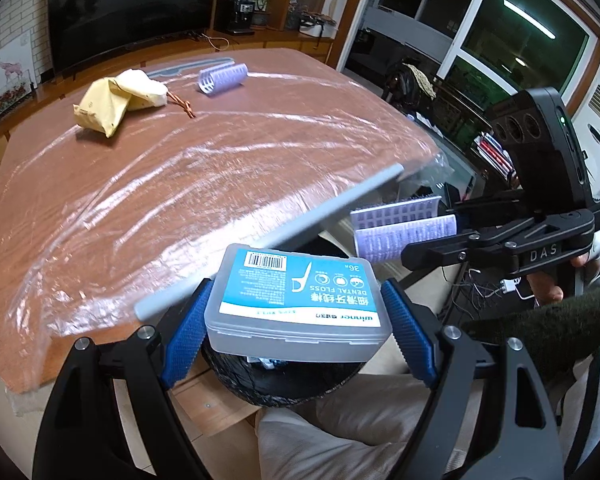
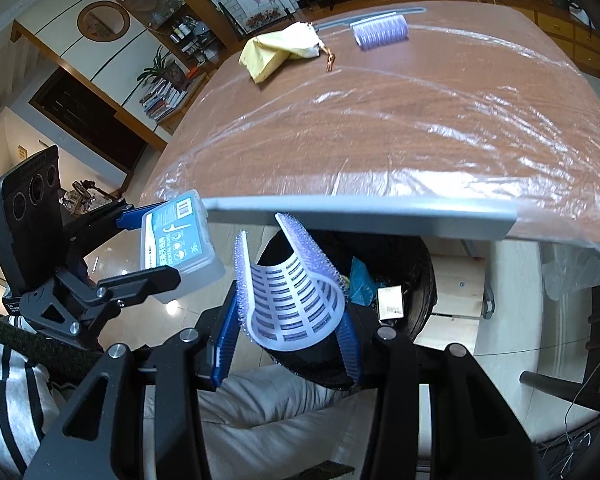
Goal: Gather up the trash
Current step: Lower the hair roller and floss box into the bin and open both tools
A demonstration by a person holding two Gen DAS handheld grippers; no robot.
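A clear plastic dental floss box (image 1: 296,300), blue-labelled, is clamped between the 2 blue ribbed pads of the left gripper (image 1: 296,316), the pads pressing on its 2 short ends. Directly below this gripper, past the table edge, the black trash bin (image 1: 284,384) is seen, largely covered by the box. To the right of the left gripper, the right gripper (image 2: 288,320) is held at about the same level, its jaws closed on a purple hair roller (image 2: 296,292) that is flattened open into a curved trough, with the white grid lining facing the camera. Beneath and just beyond the right gripper the same bin stands open, with a blue wrapper (image 2: 360,276) and a small printed card (image 2: 390,298) lying inside. A grey edge strip (image 2: 360,210) of the table (image 2: 380,120) runs just ahead of both grippers; the wooden top is covered by a wrinkled clear plastic sheet (image 2: 440,100). Far ahead of the grippers, on the table's far side, a crumpled yellow bag (image 1: 120,102) with a brown cord and a 2nd purple roller (image 1: 222,78) are left, well apart from each other. In the right wrist view, a striped sleeve (image 2: 8,400) is visible behind the left gripper.
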